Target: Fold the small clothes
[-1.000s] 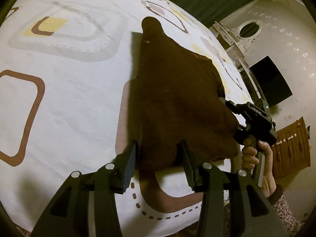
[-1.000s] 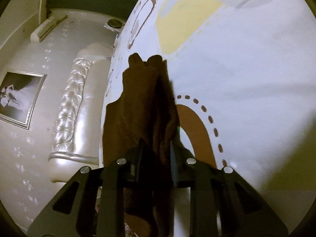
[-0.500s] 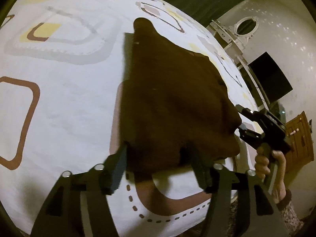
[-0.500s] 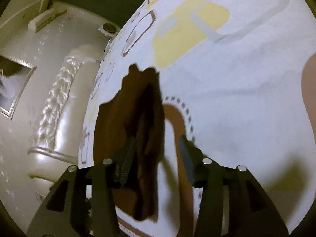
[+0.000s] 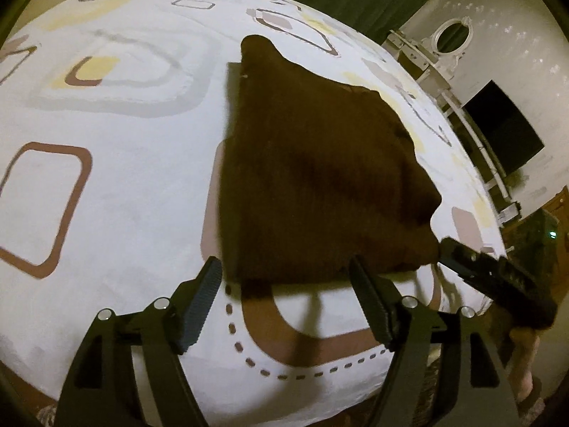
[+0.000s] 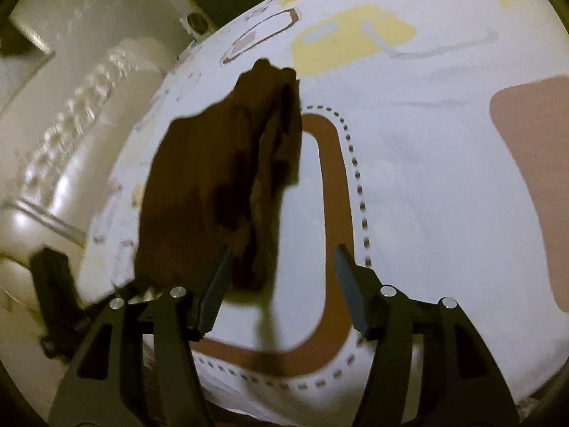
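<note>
The brown garment [image 5: 313, 178] lay folded on the patterned bedsheet [image 5: 124, 185], near the sheet's front edge, its lower hem across a brown loop motif [image 5: 270, 323] edged with a dashed line. In the left wrist view it read as a flat, broad piece narrowing to a rounded end at 12 o'clock. The right wrist view showed the same garment [image 6: 213, 178] edge-on, with stacked, rumpled layers along its 3 o'clock side, a detail not legible from the left.

The left gripper [image 5: 284, 284] had its jaws opening; the hem sat just beyond and between the fingertips, with the pads clear of the cloth. The right gripper [image 6: 282, 267] likewise had its jaws opening; the garment's near corner lay beside the left-hand finger, bare sheet between the pads, nothing gripped.

Only the left wrist view showed the right gripper [image 5: 498, 277] from outside, at 4 o'clock, close to the garment's corner, with a hand [image 5: 522, 366] below it, blurred. That view also took in a dark screen [image 5: 505, 128] and a white frame with an oval opening [image 5: 451, 35] at 2 o'clock. Only the right wrist view showed the tufted headboard [image 6: 71, 135] at 9 o'clock.
</note>
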Demonstrator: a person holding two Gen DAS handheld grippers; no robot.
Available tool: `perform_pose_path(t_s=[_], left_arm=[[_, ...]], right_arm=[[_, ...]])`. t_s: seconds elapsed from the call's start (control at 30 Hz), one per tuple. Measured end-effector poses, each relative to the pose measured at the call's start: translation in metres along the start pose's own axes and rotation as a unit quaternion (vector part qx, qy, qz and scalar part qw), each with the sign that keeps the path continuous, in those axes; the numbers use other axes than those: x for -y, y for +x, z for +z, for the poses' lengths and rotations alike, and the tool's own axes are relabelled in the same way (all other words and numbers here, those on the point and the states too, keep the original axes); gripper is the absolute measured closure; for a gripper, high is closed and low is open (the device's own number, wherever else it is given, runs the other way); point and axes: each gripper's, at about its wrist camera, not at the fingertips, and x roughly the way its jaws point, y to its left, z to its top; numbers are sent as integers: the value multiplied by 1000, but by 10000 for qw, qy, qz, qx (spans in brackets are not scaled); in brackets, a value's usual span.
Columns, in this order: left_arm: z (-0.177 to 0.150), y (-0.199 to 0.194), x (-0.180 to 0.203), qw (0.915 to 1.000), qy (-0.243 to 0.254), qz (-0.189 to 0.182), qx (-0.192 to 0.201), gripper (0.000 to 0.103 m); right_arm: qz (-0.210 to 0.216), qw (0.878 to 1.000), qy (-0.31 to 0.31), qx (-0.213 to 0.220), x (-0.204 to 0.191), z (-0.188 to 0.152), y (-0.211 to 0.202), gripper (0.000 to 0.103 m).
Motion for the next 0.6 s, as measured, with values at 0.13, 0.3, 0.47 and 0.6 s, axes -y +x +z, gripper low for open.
perform_pose_path(t_s=[0.13,0.3,0.47,0.6], left_arm=[[-9,-8,9,9998,10,200,69,30],[-19,-19,24,9983,105,524,220,26],[-26,-34,31,9955,88,806,491,23],[-33,-44,36,9921,126,1049,675,20]], right_arm=[[-331,9986,-413,84,-17,-17,-13,41],[-577,9958,-683,209,-32,-29,-21,36],[-679,9937,-866,206,-47,-41,-26,30],[-720,9921,-992,253,-55,-51,-32,22]])
